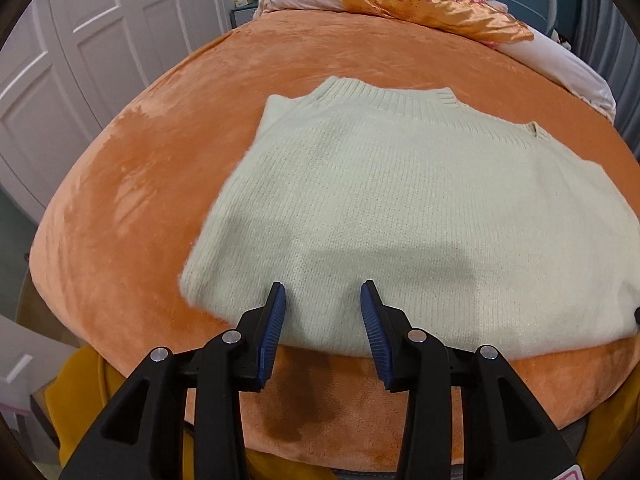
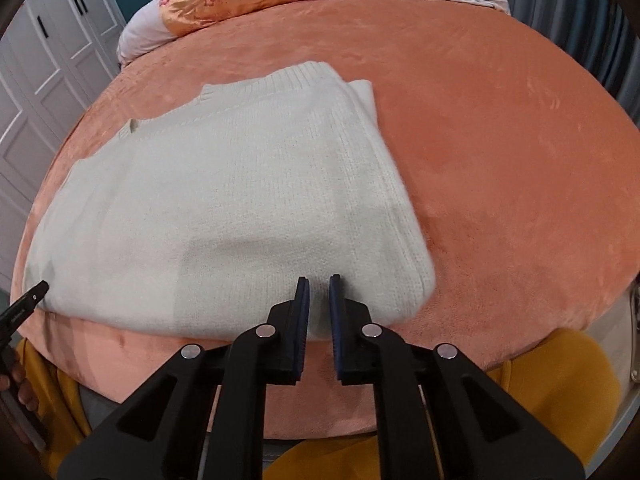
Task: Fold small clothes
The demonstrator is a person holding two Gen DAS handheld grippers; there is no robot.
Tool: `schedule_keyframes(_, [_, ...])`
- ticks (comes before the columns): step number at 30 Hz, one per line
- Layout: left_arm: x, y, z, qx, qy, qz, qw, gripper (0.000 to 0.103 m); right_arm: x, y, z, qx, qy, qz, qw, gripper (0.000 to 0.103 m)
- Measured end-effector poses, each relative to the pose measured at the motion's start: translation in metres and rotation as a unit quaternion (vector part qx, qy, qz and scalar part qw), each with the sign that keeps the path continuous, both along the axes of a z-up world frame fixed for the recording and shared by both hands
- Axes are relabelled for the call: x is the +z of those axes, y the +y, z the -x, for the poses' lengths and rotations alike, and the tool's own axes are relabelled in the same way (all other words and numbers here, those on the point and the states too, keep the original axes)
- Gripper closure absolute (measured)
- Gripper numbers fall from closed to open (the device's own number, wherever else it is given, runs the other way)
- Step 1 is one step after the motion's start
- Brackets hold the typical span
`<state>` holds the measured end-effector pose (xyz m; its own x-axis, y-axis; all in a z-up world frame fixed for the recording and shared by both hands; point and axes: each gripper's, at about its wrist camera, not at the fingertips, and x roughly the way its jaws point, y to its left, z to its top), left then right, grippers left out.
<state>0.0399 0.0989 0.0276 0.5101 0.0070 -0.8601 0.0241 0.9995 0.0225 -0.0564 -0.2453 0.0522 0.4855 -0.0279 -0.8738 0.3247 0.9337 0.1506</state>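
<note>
A pale cream knit sweater [image 1: 400, 200] lies flat on an orange plush bed cover [image 1: 120, 220], collar at the far side and sides folded in. My left gripper [image 1: 323, 292] hovers at the near hem towards the sweater's left corner, open, with only knit showing between its blue pads. In the right wrist view the sweater [image 2: 220, 200] fills the middle. My right gripper [image 2: 319, 284] is at the near right corner, its pads almost together with a ridge of knit pinched between them. The left gripper's tip [image 2: 36, 292] shows at the far left edge.
A satin orange flowered quilt [image 1: 420, 0] and white bedding lie at the head of the bed. White wardrobe doors [image 1: 60, 60] stand to the left. Yellow fabric [image 2: 560, 380] hangs below the bed's near edge. A hand [image 2: 16, 376] shows at the lower left.
</note>
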Motion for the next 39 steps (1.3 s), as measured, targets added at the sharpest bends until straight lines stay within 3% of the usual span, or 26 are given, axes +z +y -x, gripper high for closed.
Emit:
schedule_keyframes(4, [-0.001, 0.000, 0.001, 0.000, -0.002, 0.003, 1.0000, 0.063, 0.014, -0.001, 0.004, 0.003, -0.028, -0.058, 0.998, 0.091])
schedule_keyframes(8, [-0.001, 0.001, 0.001, 0.000, -0.004, 0.008, 1.0000, 0.063, 0.018, 0.031, -0.002, 0.050, -0.024, -0.040, 0.998, 0.091])
schedule_keyframes(12, [-0.002, 0.002, 0.002, -0.003, -0.009, 0.010, 0.9999, 0.063, -0.019, 0.048, -0.012, 0.067, 0.013, -0.025, 0.997, 0.092])
schedule_keyframes(18, [-0.003, 0.006, 0.005, -0.004, -0.019, 0.028, 0.9994, 0.063, 0.005, 0.054, -0.018, 0.065, 0.009, -0.040, 0.997, 0.089])
schedule_keyframes(24, [-0.003, 0.006, 0.005, -0.004, -0.022, 0.031, 0.9993, 0.063, 0.043, 0.106, -0.048, 0.131, -0.025, -0.047, 0.990, 0.089])
schedule_keyframes(31, [-0.003, 0.010, 0.004, -0.003, -0.025, 0.047, 0.9986, 0.062, 0.028, 0.150, -0.093, 0.169, 0.008, -0.041, 0.985, 0.089])
schedule_keyframes(34, [0.004, 0.020, 0.008, 0.011, -0.033, 0.085, 0.9957, 0.062, 0.008, 0.159, -0.101, 0.173, 0.034, -0.028, 0.984, 0.089])
schedule_keyframes(36, [0.015, 0.038, 0.014, 0.042, -0.046, 0.132, 0.9893, 0.060, 0.005, 0.157, -0.102, 0.173, 0.035, -0.031, 0.984, 0.089])
schedule_keyframes(39, [0.024, 0.063, 0.021, 0.094, -0.059, 0.165, 0.9801, 0.058, 0.004, 0.157, -0.104, 0.178, 0.043, -0.031, 0.983, 0.089])
